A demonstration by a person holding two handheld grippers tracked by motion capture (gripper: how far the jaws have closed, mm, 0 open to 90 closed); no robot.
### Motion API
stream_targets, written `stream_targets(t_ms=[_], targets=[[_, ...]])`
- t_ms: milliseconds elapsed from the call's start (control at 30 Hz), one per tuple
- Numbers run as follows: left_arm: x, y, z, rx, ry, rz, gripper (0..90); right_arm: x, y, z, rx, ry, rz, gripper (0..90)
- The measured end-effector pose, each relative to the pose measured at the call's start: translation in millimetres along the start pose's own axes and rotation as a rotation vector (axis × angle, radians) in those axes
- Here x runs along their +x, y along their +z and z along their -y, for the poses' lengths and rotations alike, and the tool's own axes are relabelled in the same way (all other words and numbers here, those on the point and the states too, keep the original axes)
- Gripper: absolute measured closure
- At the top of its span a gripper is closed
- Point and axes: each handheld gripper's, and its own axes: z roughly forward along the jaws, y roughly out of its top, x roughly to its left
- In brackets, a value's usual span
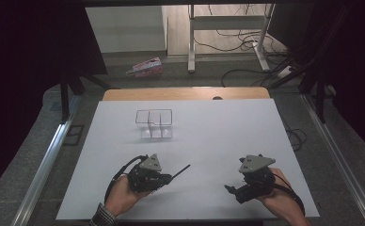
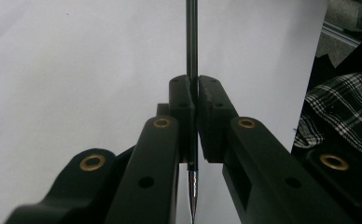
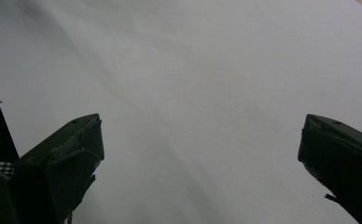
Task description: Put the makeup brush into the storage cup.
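While left claw (image 1: pixel 171 178) clamps pen (image 1: pixel 183 170), right claw (image 1: pixel 232 190) gapes; clear divided box (image 1: pixel 154 124) holds nothing visible.

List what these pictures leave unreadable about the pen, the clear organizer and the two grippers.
- Pen: left gripper view, its far end is cut by the top edge; the middle sits behind the shut pads.
- Organizer: high view, too small and see-through to tell whether anything lies in it.
- Right hand-held gripper: right gripper view, both open jaws are cut by the frame edges.
- Left hand-held gripper: high view, too small to show the pads.
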Motion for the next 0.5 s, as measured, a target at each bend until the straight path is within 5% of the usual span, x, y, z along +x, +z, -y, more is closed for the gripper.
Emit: stream_targets(t_ms=[500], targets=[[-3.3,6.8,-10.8,0.007,0.023,0.039,85.7,9.5,13.4,-16.6,-0.015,-0.01,-0.042,0.0]])
